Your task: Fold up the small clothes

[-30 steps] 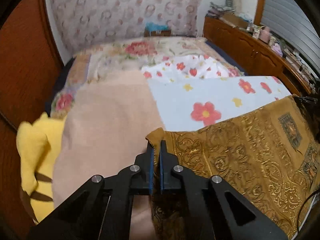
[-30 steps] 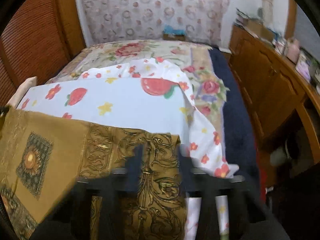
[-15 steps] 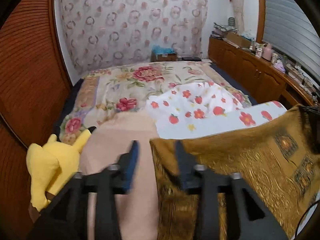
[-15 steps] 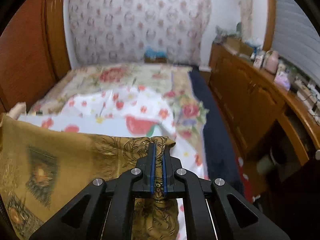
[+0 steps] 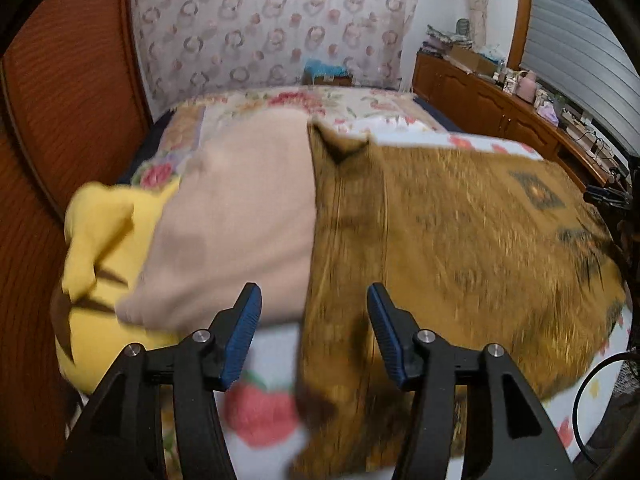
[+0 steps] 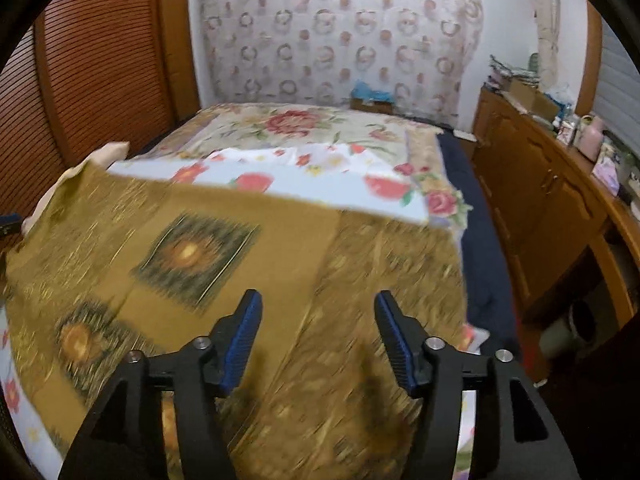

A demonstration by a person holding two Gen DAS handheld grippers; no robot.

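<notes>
Left claw (image 5: 314, 330): I see it opening, released above the gold cloth (image 5: 460, 240).
Right claw (image 6: 318, 336): opening, released.
Cloth: spread on the bed (image 6: 296, 128).

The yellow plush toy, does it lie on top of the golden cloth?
No, the yellow plush toy lies at the left beside a beige cloth, apart from the golden cloth.

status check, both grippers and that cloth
Left gripper and right gripper jaws opening, nothing pinched. Golden-brown patterned cloth lying released on the bed. Yellow plush toy at left, clear.
</notes>
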